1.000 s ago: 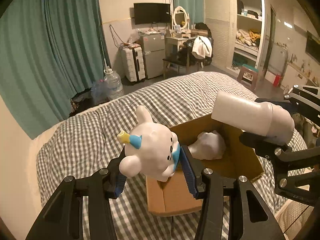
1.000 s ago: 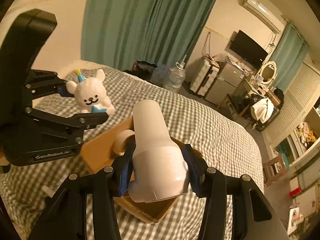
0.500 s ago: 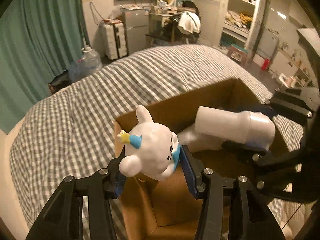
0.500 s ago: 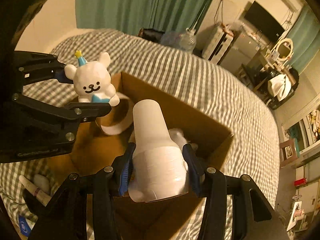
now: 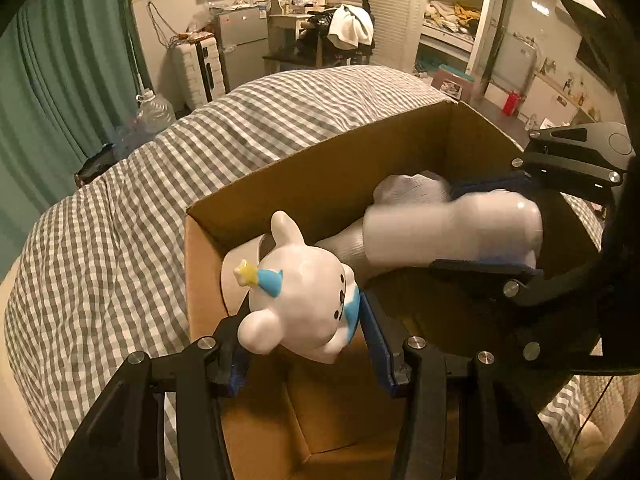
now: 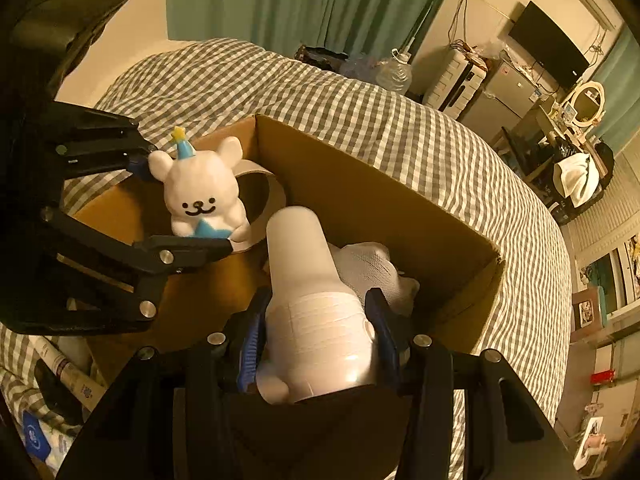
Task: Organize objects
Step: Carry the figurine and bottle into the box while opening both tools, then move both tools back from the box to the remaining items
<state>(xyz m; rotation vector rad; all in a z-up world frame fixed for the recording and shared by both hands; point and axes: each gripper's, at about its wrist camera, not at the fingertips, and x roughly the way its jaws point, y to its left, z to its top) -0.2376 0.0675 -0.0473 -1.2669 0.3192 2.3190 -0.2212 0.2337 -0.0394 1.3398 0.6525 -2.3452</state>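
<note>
My left gripper (image 5: 304,344) clamps the bear figurine (image 5: 298,292) and my right gripper (image 6: 316,344) clamps the white bottle (image 6: 316,300), both inside the cardboard box (image 6: 360,200). Tape roll (image 6: 264,184) and sock (image 6: 368,272) already lie inside; releasing remains.

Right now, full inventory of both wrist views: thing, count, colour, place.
bear: 1, white with blue hat and yellow star, held over the box's near-left corner
bottle: 1, white, held over the box interior
box: 1, brown cardboard, open, on the bed
tape roll: 1, pale, inside the box behind the bear
white bundle: 1, white, inside the box under the bottle
bed: 1, grey-white check cover
curtains: teal, behind the bed
water jug: 1, clear, floor past the bed
TV: 1, black, on the wall
left gripper: black, blue pads, clamping the bear
right gripper: black, blue pads, clamping the bottle
</note>
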